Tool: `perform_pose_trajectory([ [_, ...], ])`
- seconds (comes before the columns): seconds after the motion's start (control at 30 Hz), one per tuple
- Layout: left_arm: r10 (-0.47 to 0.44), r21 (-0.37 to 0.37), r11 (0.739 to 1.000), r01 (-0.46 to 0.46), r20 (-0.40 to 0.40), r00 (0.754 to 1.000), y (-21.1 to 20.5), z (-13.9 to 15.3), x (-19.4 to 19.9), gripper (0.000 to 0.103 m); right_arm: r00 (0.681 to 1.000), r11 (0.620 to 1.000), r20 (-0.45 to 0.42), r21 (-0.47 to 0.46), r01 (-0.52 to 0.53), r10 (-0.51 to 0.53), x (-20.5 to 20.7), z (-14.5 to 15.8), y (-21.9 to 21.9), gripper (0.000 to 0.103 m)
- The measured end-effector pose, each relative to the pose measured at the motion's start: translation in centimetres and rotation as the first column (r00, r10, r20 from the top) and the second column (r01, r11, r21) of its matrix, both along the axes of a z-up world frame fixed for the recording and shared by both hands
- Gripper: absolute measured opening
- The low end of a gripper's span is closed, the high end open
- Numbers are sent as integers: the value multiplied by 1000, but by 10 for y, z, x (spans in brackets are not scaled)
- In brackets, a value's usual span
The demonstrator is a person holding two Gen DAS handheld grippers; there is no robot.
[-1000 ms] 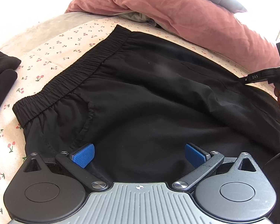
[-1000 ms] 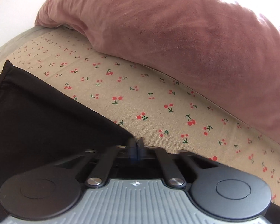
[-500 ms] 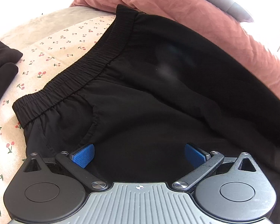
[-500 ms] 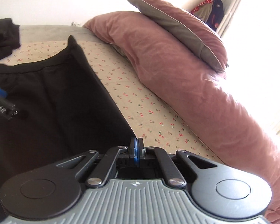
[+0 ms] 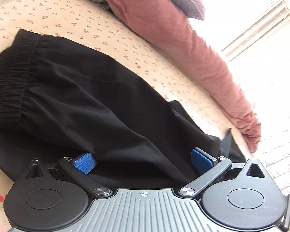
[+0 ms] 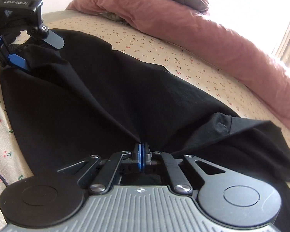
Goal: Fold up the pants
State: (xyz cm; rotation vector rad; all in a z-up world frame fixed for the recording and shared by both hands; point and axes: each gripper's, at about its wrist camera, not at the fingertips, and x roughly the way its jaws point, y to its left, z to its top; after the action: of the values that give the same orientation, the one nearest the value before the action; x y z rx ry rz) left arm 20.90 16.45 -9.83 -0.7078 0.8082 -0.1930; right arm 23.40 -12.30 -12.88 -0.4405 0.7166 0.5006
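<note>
pinching black pants, right gripper fingers clenched; left gripper released; pink pillow beyond

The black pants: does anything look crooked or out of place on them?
Yes. The black pants are bunched where the right gripper pinches them, and a corner beside it is flipped over, showing a seam.

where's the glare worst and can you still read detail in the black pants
Left wrist view: the window side is blown out white; the black pants show only faint folds. Right wrist view: glare at the right edge, and the pants are nearly featureless.
</note>
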Motion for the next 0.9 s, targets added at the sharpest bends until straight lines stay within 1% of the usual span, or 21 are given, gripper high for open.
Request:
perform_pose_trajectory([
  [0.03, -8, -19, 1000, 8, 16, 1000, 0, 0, 0, 103, 1000, 999, -14, 33, -5, 6, 2, 6, -3, 1],
  [0.07, 4, -7, 1000, -4, 30, 1000, 1, 1, 1, 103, 1000, 996, -28, 87, 0, 3, 4, 14, -9, 8],
  [0.1, 29, 25, 999, -30, 22, 999, 1, -1, 4, 103, 999, 990, -32, 138, 15, -11, 8, 23, -18, 11],
  [0.17, 128, 103, 987, -121, -57, 990, 2, -9, 10, 100, 996, 966, -29, 241, 90, -86, 21, 44, -40, 25],
  [0.2, 151, 93, 985, -143, -75, 986, 6, -13, 11, 97, 990, 953, -27, 271, 139, -137, 31, 52, -52, 32],
  [0.23, 166, 74, 984, -160, -78, 983, 10, -13, 10, 93, 974, 928, -17, 301, 220, -225, 45, 62, -70, 46],
  [0.27, 184, 65, 982, -179, -76, 980, 12, -11, 9, 85, 950, 897, -14, 325, 299, -312, 60, 68, -88, 50],
  [0.3, 207, 68, 977, -203, -71, 976, 15, -10, 7, 80, 924, 863, -31, 348, 366, -380, 77, 73, -104, 50],
  [0.37, 223, 88, 973, -215, -84, 971, 16, -13, 11, 63, 851, 756, -125, 406, 513, -510, 117, 77, -145, 49],
  [0.47, 234, 122, 967, -223, -90, 968, 18, -13, 12, 53, 754, 622, -232, 446, 643, -614, 171, 71, -185, 48],
  [0.5, 236, 141, 965, -222, -91, 968, 19, -12, 12, 50, 723, 593, -251, 434, 679, -644, 190, 67, -191, 47],
  [0.53, 239, 159, 962, -222, -92, 967, 19, -12, 13, 42, 696, 571, -263, 417, 707, -668, 205, 63, -195, 45],
  [0.57, 242, 173, 959, -223, -96, 965, 19, -14, 15, 37, 651, 538, -288, 385, 750, -702, 215, 55, -204, 45],
  [0.6, 246, 178, 958, -226, -100, 964, 20, -14, 16, 35, 614, 510, -317, 356, 783, -723, 228, 46, -208, 45],
  [0.63, 249, 170, 958, -229, -105, 963, 23, -14, 17, 34, 586, 485, -343, 339, 806, -734, 238, 39, -212, 42],
  [0.67, 249, 159, 960, -231, -107, 962, 26, -14, 18, 34, 559, 458, -378, 326, 827, -738, 239, 22, -214, 31],
  [0.7, 251, 158, 960, -232, -110, 962, 27, -14, 19, 33, 548, 447, -404, 321, 835, -733, 242, 15, -216, 24],
  [0.73, 252, 160, 959, -232, -113, 961, 28, -15, 19, 30, 552, 448, -419, 326, 833, -721, 245, 10, -216, 4],
  [0.77, 254, 165, 958, -234, -114, 961, 28, -17, 20, 27, 565, 457, -428, 335, 824, -706, 243, 8, -216, 0],
  [0.8, 252, 173, 958, -230, -115, 961, 29, -17, 16, 26, 580, 471, -413, 342, 813, -702, 234, 8, -212, 0],
  [0.9, 256, 177, 956, -232, -122, 959, 29, -17, 16, 22, 610, 494, -325, 374, 785, -723, 199, 25, -209, 0],
])
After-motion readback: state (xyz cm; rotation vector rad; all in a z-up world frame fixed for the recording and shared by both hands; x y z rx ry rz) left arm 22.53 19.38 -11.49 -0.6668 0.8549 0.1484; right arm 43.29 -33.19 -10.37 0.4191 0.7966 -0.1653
